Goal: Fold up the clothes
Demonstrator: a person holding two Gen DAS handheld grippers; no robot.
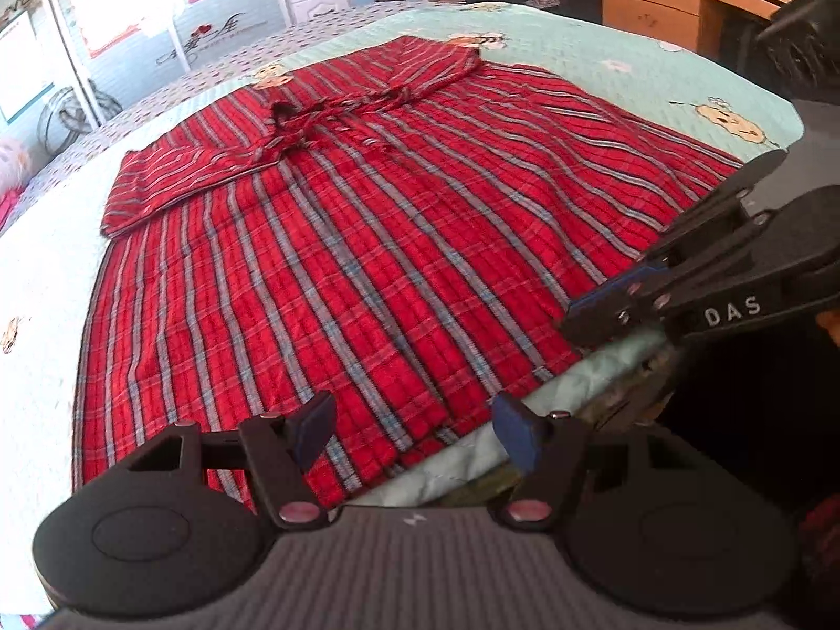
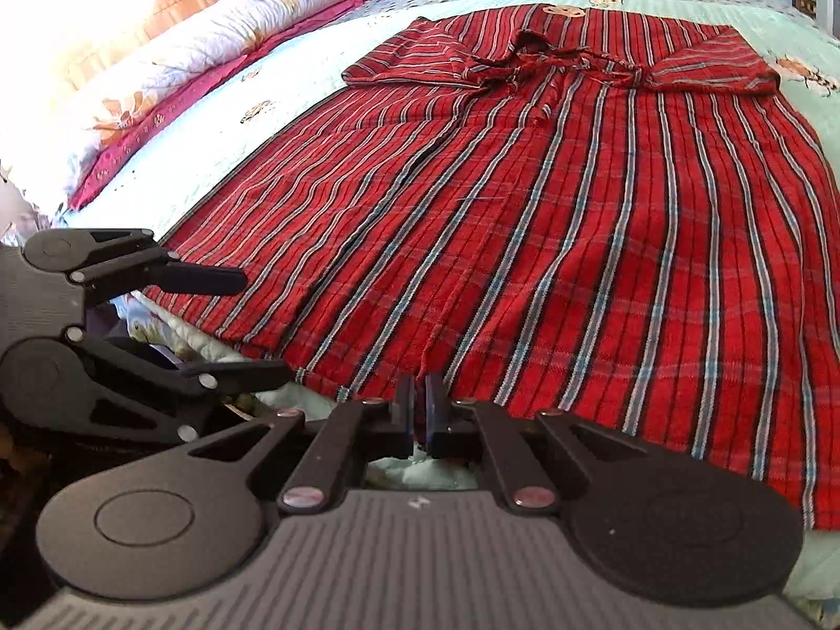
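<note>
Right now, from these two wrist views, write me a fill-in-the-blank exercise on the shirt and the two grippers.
1. The shirt spread flat on the bed is plaid, mostly ____ in colour.
2. The fingers of the right gripper are shut on the shirt's ____ edge.
3. The left gripper hovers with its fingers ____.
4. Both sleeves are folded ____ across the chest.

Missing words: red; bottom; open; inward

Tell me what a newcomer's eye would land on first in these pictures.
First, the red plaid shirt spread flat on the pale green bedspread, sleeves folded in near the collar. Next, the right gripper, fingers nearly shut at the shirt's near hem, and the left gripper open over the hem corner.
</note>
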